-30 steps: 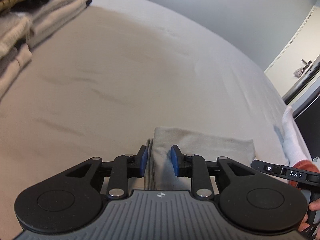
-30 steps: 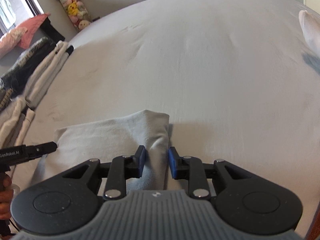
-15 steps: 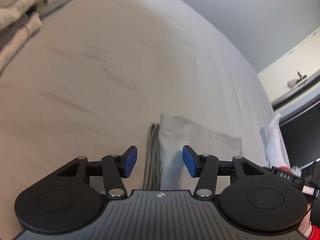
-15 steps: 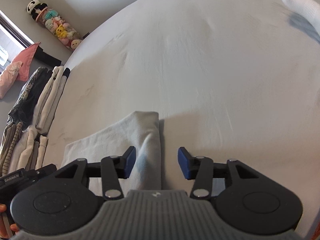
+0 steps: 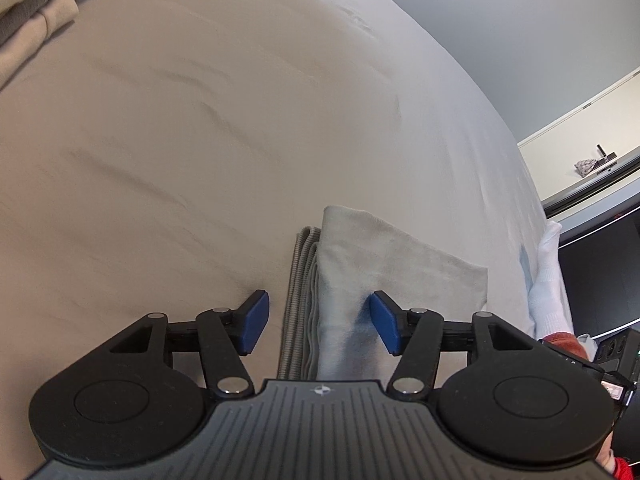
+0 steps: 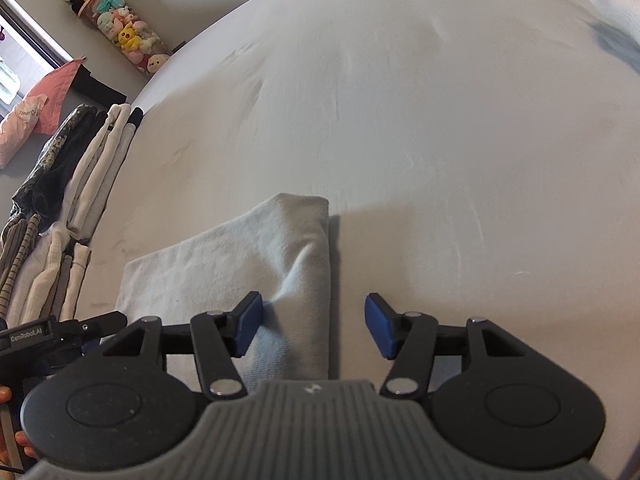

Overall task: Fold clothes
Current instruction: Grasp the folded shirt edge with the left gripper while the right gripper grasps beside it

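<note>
A folded light grey garment [image 5: 384,264] lies flat on the bed, with a ribbed edge showing along its left side. My left gripper [image 5: 319,326] is open and straddles that left end, holding nothing. In the right wrist view the same garment [image 6: 240,256] lies folded. My right gripper [image 6: 313,326] is open over its right end, its left pad [image 6: 249,322] touching the cloth. The left gripper's body [image 6: 60,330] shows at the left edge there.
The bed sheet [image 6: 400,120] spreads ahead of both grippers. Stacks of folded clothes [image 6: 76,188] line the bed's left edge, also seen in the left wrist view [image 5: 36,4]. A white cloth [image 5: 550,264] lies at the right bed edge. Plush toys [image 6: 124,36] stand by the wall.
Both grippers have opened wide and let go of the folded garment, which now rests on the bed. Both views have tilted and pulled slightly back.
</note>
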Motion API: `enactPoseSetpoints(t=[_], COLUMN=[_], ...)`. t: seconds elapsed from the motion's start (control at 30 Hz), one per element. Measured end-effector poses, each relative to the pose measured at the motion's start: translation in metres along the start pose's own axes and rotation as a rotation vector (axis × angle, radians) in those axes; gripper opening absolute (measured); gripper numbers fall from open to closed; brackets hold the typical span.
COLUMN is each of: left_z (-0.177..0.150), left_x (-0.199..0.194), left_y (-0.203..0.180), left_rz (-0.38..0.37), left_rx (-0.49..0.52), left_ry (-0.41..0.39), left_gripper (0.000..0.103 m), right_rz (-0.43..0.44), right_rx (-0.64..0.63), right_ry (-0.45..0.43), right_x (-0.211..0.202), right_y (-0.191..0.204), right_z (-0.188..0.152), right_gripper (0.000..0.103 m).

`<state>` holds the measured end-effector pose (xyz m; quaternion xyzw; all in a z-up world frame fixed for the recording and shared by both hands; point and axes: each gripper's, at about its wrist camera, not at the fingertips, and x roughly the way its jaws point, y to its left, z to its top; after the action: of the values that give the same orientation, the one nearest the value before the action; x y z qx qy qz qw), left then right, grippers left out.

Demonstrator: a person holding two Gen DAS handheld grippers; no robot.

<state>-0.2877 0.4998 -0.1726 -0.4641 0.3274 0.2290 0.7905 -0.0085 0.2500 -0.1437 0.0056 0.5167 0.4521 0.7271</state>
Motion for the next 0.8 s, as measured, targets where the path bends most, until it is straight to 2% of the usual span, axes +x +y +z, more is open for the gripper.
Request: enactPoseSetpoints(t=[0.6, 0.8], left_z=[0.008, 0.009], left_x=[0.026, 0.032], left_y=[0.019, 0.02], left_rz=[-0.148, -0.168], left_rx=[-0.127, -0.131], left_ry=[0.059, 0.067], left_gripper=[0.07, 0.07], right_rz=[0.096, 0.142], right_rx=[0.088, 0.129], right_ry=[0.058, 0.066], right_x=[0.011, 0.014], right_y=[-0.006, -0.011], right_z=[0.002, 0.001], right_gripper=[0.06, 0.053])
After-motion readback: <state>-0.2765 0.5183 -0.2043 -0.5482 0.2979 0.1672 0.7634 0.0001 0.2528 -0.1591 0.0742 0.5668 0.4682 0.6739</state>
